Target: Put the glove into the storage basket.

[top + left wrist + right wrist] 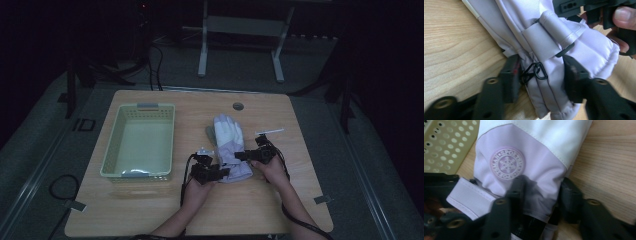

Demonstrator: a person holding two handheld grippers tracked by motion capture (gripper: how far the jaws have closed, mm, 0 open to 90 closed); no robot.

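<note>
1. A pale lilac-and-white glove point(229, 145) lies flat on the wooden surface point(150, 210), just right of the yellow basket point(112, 150) and apart from it.
2. Its long axis runs away from the person: fingertips point to the far edge, the cuff toward the person.
3. The left claw point(220, 172) sits at the cuff's left corner; in the left gripper view its jaws straddle the gathered cuff point(541, 82) beside a small black clip point(535, 72), pressing the fabric from both sides.
4. The right claw point(240, 156) meets the glove's right edge at the wrist; in the right gripper view its jaws pinch the lilac fabric below a round snowflake badge point(507, 163).
</note>
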